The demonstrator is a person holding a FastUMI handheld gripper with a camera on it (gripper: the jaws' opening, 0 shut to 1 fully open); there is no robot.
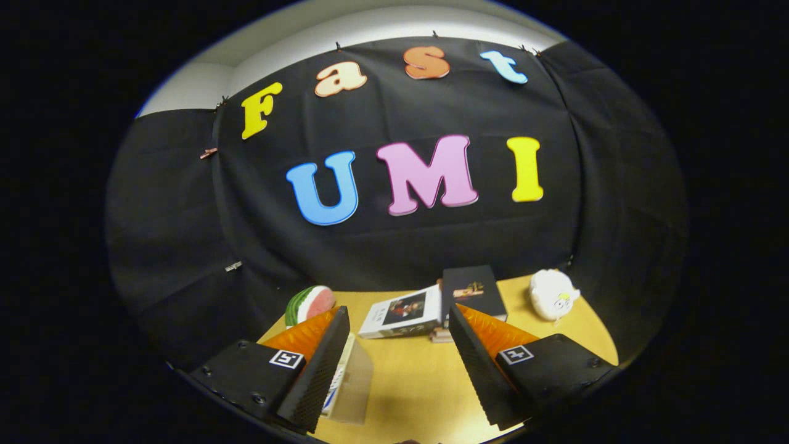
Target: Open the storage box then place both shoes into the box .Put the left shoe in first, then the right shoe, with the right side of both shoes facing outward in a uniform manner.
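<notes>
Gripper view: jaws apart, books [431,305] beyond.

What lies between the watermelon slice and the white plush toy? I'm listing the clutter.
Two books lie between the watermelon slice and the white plush toy, gripper view.

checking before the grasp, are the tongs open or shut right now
Open. The tongs stand wide apart with bare tan wooden tabletop between the fingers, which press on nothing; a translucent plastic box sits beside one finger.
</notes>
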